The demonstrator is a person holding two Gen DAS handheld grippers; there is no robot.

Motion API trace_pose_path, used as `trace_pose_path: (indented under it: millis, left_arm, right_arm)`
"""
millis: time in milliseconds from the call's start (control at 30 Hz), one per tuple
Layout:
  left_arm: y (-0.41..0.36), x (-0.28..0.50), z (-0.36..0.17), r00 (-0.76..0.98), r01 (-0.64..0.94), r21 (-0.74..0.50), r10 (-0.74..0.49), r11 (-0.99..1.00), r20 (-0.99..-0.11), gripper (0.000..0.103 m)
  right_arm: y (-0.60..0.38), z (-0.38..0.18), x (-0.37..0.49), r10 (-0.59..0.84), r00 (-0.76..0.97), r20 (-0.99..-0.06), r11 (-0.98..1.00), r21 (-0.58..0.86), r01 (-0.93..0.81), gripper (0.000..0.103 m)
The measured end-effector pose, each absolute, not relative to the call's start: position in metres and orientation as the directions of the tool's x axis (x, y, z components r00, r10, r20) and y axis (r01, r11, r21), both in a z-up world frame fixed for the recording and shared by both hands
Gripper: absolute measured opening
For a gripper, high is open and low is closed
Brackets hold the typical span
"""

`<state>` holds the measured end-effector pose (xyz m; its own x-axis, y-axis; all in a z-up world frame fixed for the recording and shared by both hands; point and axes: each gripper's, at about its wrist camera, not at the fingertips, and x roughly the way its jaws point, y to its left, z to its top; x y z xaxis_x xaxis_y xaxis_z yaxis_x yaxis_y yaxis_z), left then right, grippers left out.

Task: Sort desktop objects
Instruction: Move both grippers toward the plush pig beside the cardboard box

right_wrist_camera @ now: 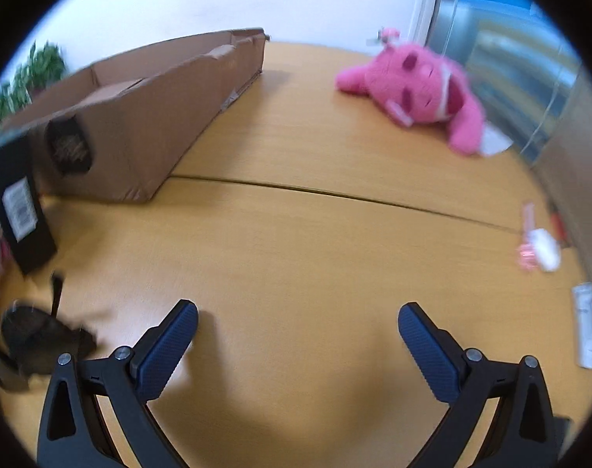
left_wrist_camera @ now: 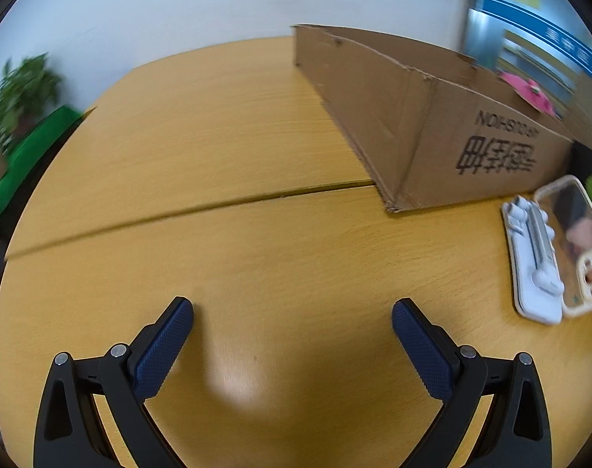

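Observation:
A long open cardboard box (left_wrist_camera: 432,124) lies on the wooden desk; it also shows in the right wrist view (right_wrist_camera: 140,117). My left gripper (left_wrist_camera: 292,312) is open and empty over bare desk, left of a white phone stand (left_wrist_camera: 535,265) and a clear phone case (left_wrist_camera: 576,241). My right gripper (right_wrist_camera: 297,314) is open and empty over bare desk. A pink plush toy (right_wrist_camera: 420,85) lies far right; its top shows behind the box in the left wrist view (left_wrist_camera: 529,93). A black box (right_wrist_camera: 19,202) and dark sunglasses (right_wrist_camera: 38,339) lie at the left.
The desk (left_wrist_camera: 218,156) has a seam across its middle. A small pink and white item (right_wrist_camera: 539,247) and a white tube (right_wrist_camera: 588,323) lie at the right edge. A potted plant (left_wrist_camera: 19,93) and green surface stand beyond the desk's left. A wall is behind.

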<state>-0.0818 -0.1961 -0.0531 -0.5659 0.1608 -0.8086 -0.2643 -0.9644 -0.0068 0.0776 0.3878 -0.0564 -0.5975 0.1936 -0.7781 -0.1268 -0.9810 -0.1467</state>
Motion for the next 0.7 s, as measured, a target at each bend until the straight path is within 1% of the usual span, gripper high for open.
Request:
trace_pose_path:
  millis: [67,133,200,233,300,333,400,433,467,500,600,700]
  left_arm:
    - [-0.194,-0.075,-0.053,-0.568,-0.215,-0.006,0.130,-0.976,-0.812,0.103]
    - [-0.194,-0.070,-0.051,-0.535,-0.192,-0.006,0.110,-0.981,-0.837,0.103]
    - [-0.192,-0.057,-0.048,-0.529,-0.156,-0.006,0.088,-0.988,-0.844,0.102]
    - [-0.187,-0.048,-0.043,-0.547,-0.152,0.003,0.082,-0.988,-0.833,0.102]
    - [-0.173,-0.027,-0.023,-0.606,-0.170,-0.001,0.105,-0.986,-0.788,0.102]
    - [-0.162,-0.010,-0.004,-0.653,-0.188,-0.017,0.137,-0.982,-0.745,0.102]
    - [-0.141,0.021,0.033,-0.737,-0.207,-0.032,0.177,-0.978,-0.653,0.102]
    - [-0.145,0.041,0.049,-0.767,-0.210,-0.035,0.186,-0.977,-0.614,0.103]
    - [-0.133,0.057,0.063,-0.788,-0.223,-0.047,0.208,-0.974,-0.580,0.103]
    - [-0.125,0.066,0.074,-0.790,-0.244,-0.069,0.240,-0.967,-0.565,0.103]
    - [-0.094,0.078,0.092,-0.747,-0.309,-0.136,0.329,-0.941,-0.577,0.103]
    - [-0.059,0.086,0.089,-0.705,-0.315,-0.172,0.352,-0.933,-0.616,0.103]
  right_arm:
    - [0.372,-0.044,0.097,0.217,-0.625,-0.749,-0.976,-0.177,-0.127,0.102]
    - [0.352,-0.024,0.120,0.243,-0.661,-0.710,-0.969,-0.200,-0.142,0.102]
    - [0.333,-0.005,0.135,0.212,-0.689,-0.694,-0.977,-0.177,-0.122,0.102]
    - [0.322,0.008,0.143,0.187,-0.704,-0.685,-0.981,-0.162,-0.103,0.102]
    - [0.296,0.033,0.160,0.125,-0.749,-0.651,-0.990,-0.127,-0.055,0.102]
    - [0.285,0.043,0.164,0.087,-0.766,-0.637,-0.994,-0.107,-0.024,0.103]
    - [0.250,0.054,0.173,0.022,-0.785,-0.619,-0.994,-0.098,0.049,0.103]
    - [0.237,0.057,0.174,0.005,-0.787,-0.616,-0.992,-0.103,0.074,0.102]
    - [0.222,0.058,0.175,-0.019,-0.788,-0.616,-0.990,-0.100,0.102,0.102]
    - [0.205,0.059,0.174,-0.060,-0.786,-0.615,-0.988,-0.077,0.136,0.102]
    - [0.169,0.060,0.173,-0.159,-0.779,-0.606,-0.983,0.027,0.180,0.102]
    - [0.148,0.052,0.173,-0.198,-0.758,-0.622,-0.980,0.107,0.168,0.102]
